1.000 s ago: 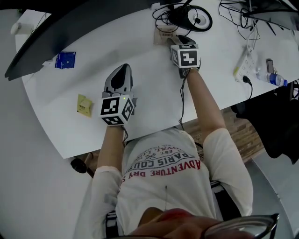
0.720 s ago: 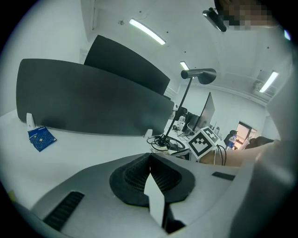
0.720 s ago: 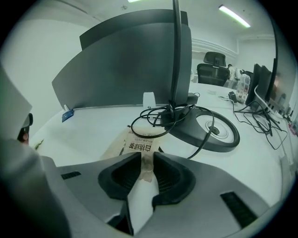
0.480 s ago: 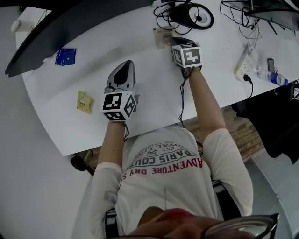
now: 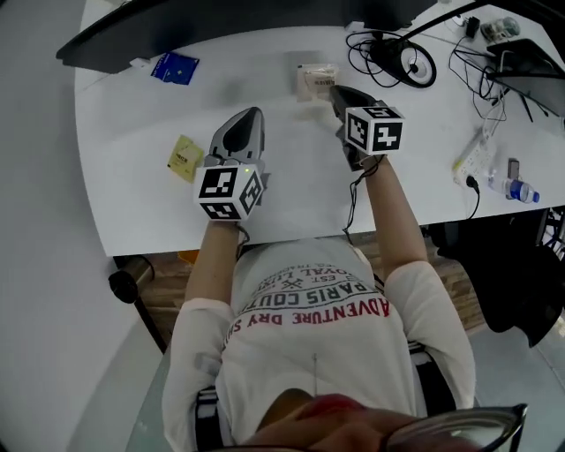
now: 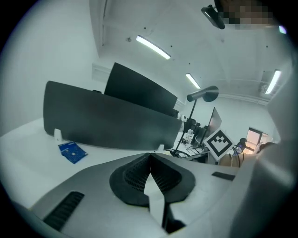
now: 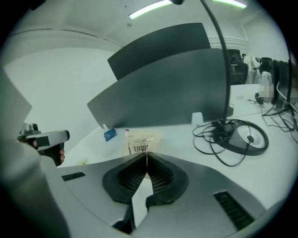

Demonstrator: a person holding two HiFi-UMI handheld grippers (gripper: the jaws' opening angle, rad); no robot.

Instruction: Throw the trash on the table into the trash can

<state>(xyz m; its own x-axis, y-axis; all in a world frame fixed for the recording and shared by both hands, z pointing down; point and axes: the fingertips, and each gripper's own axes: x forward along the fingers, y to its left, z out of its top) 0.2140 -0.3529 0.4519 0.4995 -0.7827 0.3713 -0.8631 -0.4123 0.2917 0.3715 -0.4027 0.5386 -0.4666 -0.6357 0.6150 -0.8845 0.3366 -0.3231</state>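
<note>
Wrapper [image 7: 139, 144], lower edge hidden between right gripper [image 7: 147, 156] jaws

The white table [image 5: 132, 207] fills the upper half of the head view, its near edge curving down toward the lower left. A dark divider panel [image 5: 221, 22] stands along the far edge at the top. A blue packet [image 5: 175, 68] lies flat at the upper left, just in front of the panel. A yellow packet [image 5: 184, 157] lies lower, nearer the left edge.

At top centre a pale wrapper [image 5: 313, 81] is pinched by the right tongs [image 5: 334, 91]; whether it touches the table cannot be told.

At the upper right lies a coil of black cable [image 5: 388, 62] around a round black base [image 5: 413, 64]. Toward the right edge are a white power strip [image 5: 481, 146] and a small bottle [image 5: 521, 188] on its side.
</note>
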